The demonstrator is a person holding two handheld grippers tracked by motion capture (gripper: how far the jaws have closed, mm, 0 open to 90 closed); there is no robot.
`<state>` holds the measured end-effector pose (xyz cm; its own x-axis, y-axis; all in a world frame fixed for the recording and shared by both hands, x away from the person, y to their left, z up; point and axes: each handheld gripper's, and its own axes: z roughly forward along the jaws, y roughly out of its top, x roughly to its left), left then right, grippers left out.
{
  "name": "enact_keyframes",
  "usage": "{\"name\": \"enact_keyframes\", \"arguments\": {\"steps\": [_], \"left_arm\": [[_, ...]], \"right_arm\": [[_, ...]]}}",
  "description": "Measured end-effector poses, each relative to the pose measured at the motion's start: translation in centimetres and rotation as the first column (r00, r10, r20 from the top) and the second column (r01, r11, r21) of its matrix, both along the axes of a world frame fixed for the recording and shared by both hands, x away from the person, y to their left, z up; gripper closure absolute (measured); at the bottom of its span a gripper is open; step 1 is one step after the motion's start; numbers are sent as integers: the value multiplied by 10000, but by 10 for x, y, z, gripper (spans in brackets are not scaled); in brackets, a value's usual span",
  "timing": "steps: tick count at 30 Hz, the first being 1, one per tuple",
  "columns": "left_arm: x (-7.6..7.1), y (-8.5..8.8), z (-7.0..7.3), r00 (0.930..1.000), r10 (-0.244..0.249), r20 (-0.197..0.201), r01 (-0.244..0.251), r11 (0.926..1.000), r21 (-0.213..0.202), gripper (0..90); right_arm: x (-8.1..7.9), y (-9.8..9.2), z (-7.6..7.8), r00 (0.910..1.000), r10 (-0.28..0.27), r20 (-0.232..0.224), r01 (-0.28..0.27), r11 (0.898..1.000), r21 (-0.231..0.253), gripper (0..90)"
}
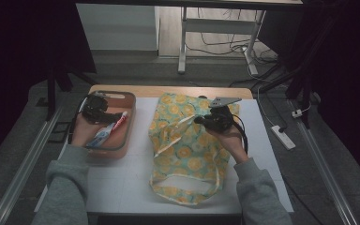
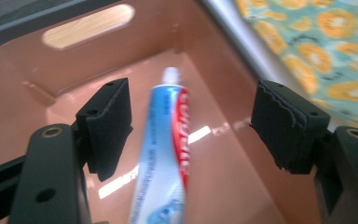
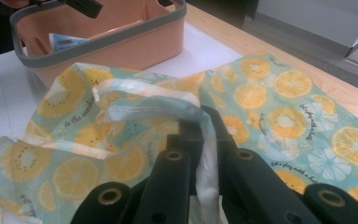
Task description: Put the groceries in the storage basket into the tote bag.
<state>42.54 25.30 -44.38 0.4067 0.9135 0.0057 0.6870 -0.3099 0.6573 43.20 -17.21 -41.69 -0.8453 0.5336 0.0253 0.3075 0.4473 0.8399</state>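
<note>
White table (image 1: pixel 122 187): basket (image 1: pixel 130 123) flanks fruit-print bag (image 1: pixel 187 154).

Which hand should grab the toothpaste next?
Left. The left gripper hangs open right over the toothpaste in the basket, while the right gripper is shut on the bag.

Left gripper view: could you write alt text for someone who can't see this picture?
A toothpaste tube lies in a pink plastic basket, seen between the two open black pads of the left gripper, which do not touch it. A corner of a lemon-print fabric bag shows at the upper right, outside the basket.
</note>
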Motion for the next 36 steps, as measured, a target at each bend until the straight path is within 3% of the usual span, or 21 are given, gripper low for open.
{"name": "enact_keyframes", "arguments": {"steps": [6, 13, 15, 20, 23, 27, 30, 36], "left_arm": [[12, 14, -16, 9969, 548, -560, -553, 9984, -74, 278], [15, 13, -26, 9910, -93, -1336, 132, 9995, 284, 240], [16, 12, -29, 9875, -273, -1554, 327, 9989, 323, 233], [23, 12, -42, 9769, -158, -2131, 306, 9973, 666, 229], [26, 12, -49, 9698, -241, -2429, 414, 9970, 661, 229], [29, 8, -55, 9562, -393, -2900, 695, 9931, 946, 229], [31, 6, -59, 9516, -256, -3063, 604, 9927, 1046, 238], [34, 8, -65, 9398, 79, -3417, 392, 9907, 1305, 344]], "right_arm": [[0, 2, -1, 10000, 46, -3, -46, 9999, -104, 894], [0, 2, -3, 10000, 39, -53, -40, 9998, -181, 894], [0, 2, -3, 10000, 40, -56, -41, 9998, -175, 894], [0, 3, -4, 9999, 66, -87, -68, 9997, -214, 894], [0, 4, -5, 9999, 71, -118, -74, 9997, -236, 894], [1, 4, -6, 9999, 53, -161, -58, 9996, -285, 894], [1, 4, -7, 9999, 47, -148, -51, 9996, -276, 894], [0, 4, -7, 9999, 53, -119, -56, 9996, -276, 894]]}}
